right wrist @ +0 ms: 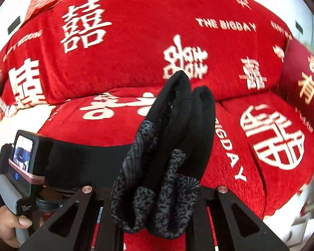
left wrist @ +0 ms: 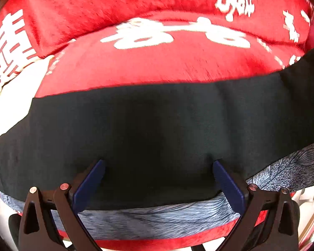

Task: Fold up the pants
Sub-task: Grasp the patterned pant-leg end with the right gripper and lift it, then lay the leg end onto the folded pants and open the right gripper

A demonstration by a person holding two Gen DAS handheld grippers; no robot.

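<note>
Pants (left wrist: 148,129): black fabric w/ grey-patterned inner face, spread as a flat band across the seat of the red sofa (left wrist: 136,69), near its front edge. Soft, limp, light by the look; no stiffness, so any lifted part will drape and sag. Surface looks matte, not slippery.

Right hand-held gripper (right wrist: 157,207) is closed on a bunched end of the pants (right wrist: 178,125), cloth gathered in several layers and raised clear of the seat; patterned lining shows at the pinch.

Left hand-held gripper (left wrist: 159,179) has its jaws wide apart, blue pads (left wrist: 90,184) either side of the cloth's near edge, not pinching; tips seem to rest on it.

Best hold, imo: edges or corners, thru all layers, both ends at once so the fold stays square.
</note>
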